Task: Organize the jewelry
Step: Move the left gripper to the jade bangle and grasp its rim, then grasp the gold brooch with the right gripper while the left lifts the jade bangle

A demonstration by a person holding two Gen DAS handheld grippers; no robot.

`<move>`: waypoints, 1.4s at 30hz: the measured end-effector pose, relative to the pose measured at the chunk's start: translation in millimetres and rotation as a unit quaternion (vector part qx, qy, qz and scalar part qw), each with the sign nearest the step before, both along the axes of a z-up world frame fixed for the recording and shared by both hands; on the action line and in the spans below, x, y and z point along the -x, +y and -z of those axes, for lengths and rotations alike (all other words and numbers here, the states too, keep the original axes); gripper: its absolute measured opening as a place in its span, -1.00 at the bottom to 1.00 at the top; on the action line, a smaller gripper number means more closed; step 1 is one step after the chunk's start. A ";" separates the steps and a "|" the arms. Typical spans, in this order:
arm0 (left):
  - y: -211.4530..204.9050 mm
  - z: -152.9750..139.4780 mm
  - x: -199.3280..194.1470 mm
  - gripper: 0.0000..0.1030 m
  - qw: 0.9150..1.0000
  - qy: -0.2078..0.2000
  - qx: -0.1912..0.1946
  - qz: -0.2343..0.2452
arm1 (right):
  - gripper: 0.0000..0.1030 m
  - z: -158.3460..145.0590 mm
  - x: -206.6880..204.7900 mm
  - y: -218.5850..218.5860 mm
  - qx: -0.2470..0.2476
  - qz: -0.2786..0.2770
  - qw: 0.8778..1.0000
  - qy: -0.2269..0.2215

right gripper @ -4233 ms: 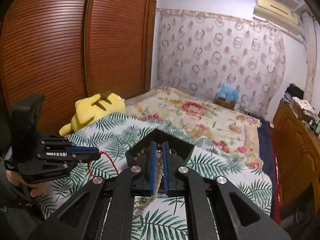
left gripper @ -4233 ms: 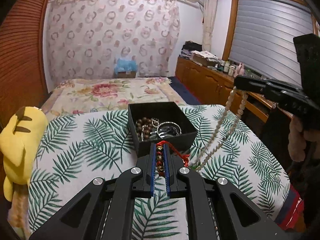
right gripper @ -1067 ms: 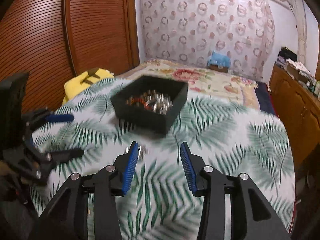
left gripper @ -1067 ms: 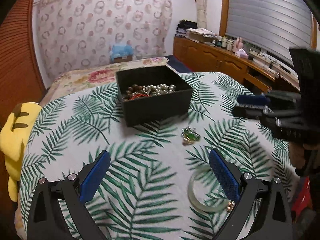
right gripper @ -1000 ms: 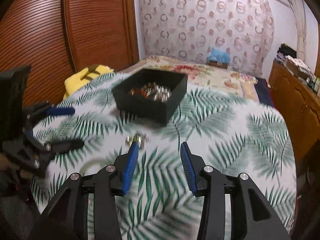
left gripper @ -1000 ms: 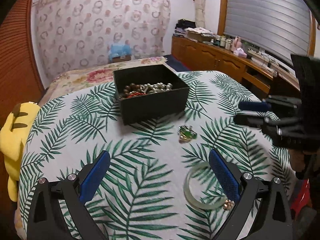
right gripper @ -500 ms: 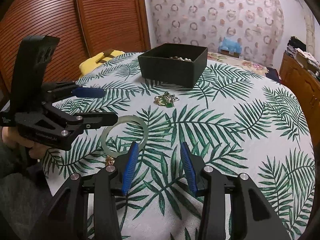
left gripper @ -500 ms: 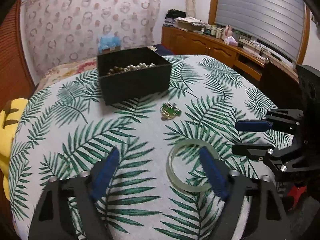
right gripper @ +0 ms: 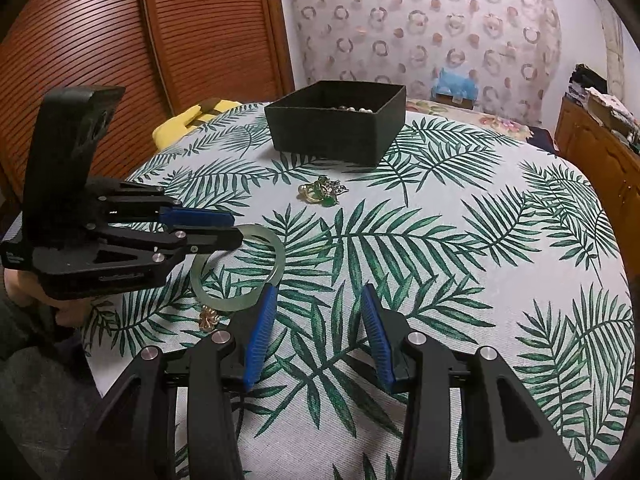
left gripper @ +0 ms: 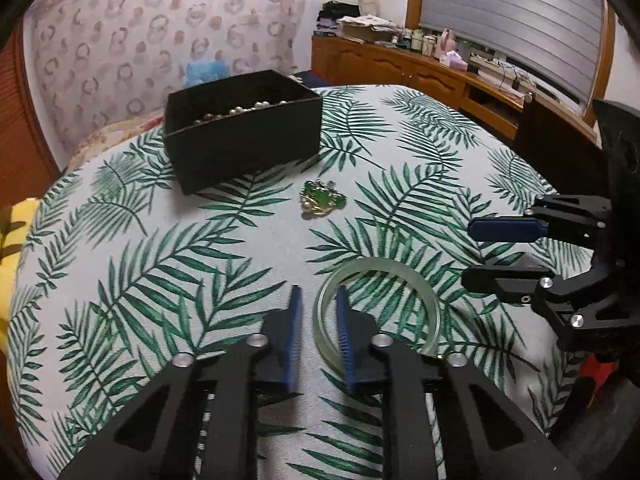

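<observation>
**Left gripper closing on the bangle rim; right gripper idle above the cloth**

The left gripper [left gripper: 317,308] pointed down at the near-left part of the pale green bangle [left gripper: 376,304], which lay flat on the palm-leaf tablecloth [left gripper: 160,248]. Its jaws had just been closing and stood narrow, one blue pad outside the ring and the other inside it, so the rim sat between them. From the left wrist view a small gap remained on the outer side; whether the pads already pressed on the rim could not be told. In the right wrist view the same gripper [right gripper: 236,228] reached the far-left edge of the bangle [right gripper: 240,268].

The right gripper [right gripper: 318,304] hovered over bare cloth just beside the bangle, jaws about half open with nothing between them.

A small gold piece [right gripper: 209,319] lay touching or just beside the bangle's near edge. A cluster of green-and-gold jewelry [left gripper: 322,201] lay loose on the cloth between the bangle and the black box [left gripper: 244,128]. The box stood upright toward the far side of the table, with pearl-like beads [left gripper: 240,111] showing above its rim. A yellow plush toy [right gripper: 188,122] showed at the table's left edge.
</observation>
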State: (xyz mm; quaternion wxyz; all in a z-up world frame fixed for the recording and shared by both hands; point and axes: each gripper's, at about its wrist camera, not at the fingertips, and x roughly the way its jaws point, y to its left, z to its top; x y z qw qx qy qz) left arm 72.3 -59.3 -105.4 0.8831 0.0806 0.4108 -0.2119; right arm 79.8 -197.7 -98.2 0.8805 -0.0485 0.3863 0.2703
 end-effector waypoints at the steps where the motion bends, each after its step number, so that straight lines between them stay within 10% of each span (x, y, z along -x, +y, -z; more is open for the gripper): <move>1: 1.2 -0.3 -0.3 -0.86 1.000 0.002 0.004 -0.001 | -0.10 -0.2 -0.1 0.2 0.001 0.000 1.000 0.000; 26: 51.9 -29.6 18.6 -0.87 0.995 -0.048 0.057 -0.069 | -0.11 -4.0 24.0 49.7 0.017 -0.096 0.995 0.018; 36: 54.9 -30.2 19.1 -0.87 0.994 -0.050 0.060 -0.072 | -0.66 3.7 35.8 63.7 0.078 -0.117 0.990 -0.006; 42: 56.0 -31.0 18.0 -0.87 0.994 -0.050 0.061 -0.074 | -0.67 2.9 32.7 58.4 0.074 -0.118 0.990 -0.006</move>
